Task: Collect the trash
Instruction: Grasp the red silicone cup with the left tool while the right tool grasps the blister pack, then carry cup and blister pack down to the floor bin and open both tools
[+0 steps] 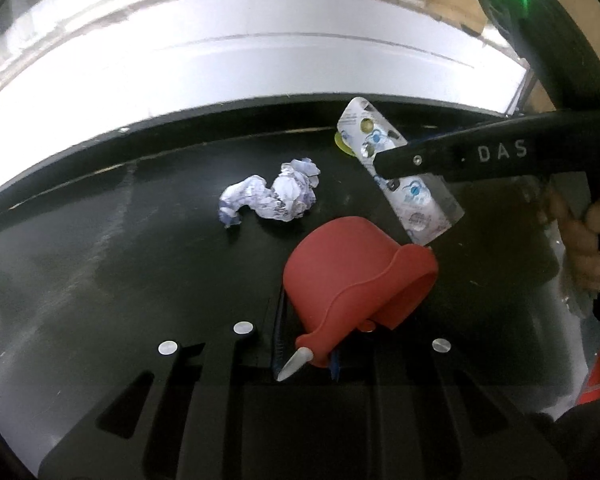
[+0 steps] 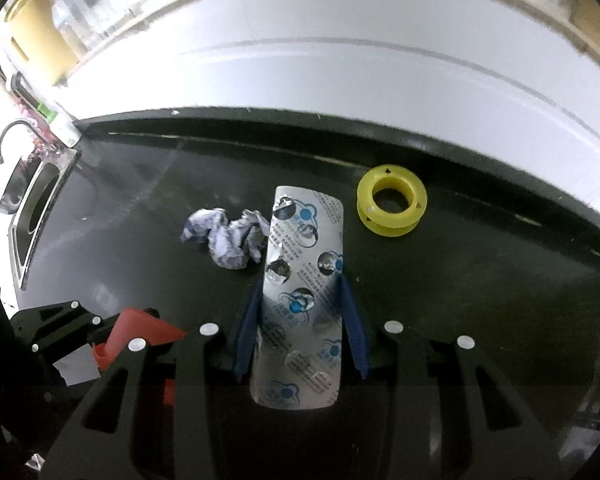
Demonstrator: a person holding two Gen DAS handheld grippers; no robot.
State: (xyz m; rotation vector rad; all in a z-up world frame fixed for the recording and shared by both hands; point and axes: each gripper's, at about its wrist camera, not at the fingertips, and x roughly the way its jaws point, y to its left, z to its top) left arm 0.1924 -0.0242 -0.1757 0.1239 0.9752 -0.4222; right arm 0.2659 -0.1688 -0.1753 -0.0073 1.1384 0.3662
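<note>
Two grippers: our right gripper (image 2: pixel 300 312) pinches the light, stiff blister pack (image 2: pixel 302 280) edgewise; left gripper (image 1: pixel 306 356) clamps the red scoop (image 1: pixel 352 272); soft crumpled paper (image 2: pixel 228 240) at ten o'clock.

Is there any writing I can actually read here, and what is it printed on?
"DAS": white letters on the black arm of the right hand-held gripper, seen from the left wrist view.
Blister pack: small print and blue logos on the foil, too small and blurred to read.
Crumpled paper: bluish print, unreadable.
Yellow spool: small dark marks, no legible text.
</note>
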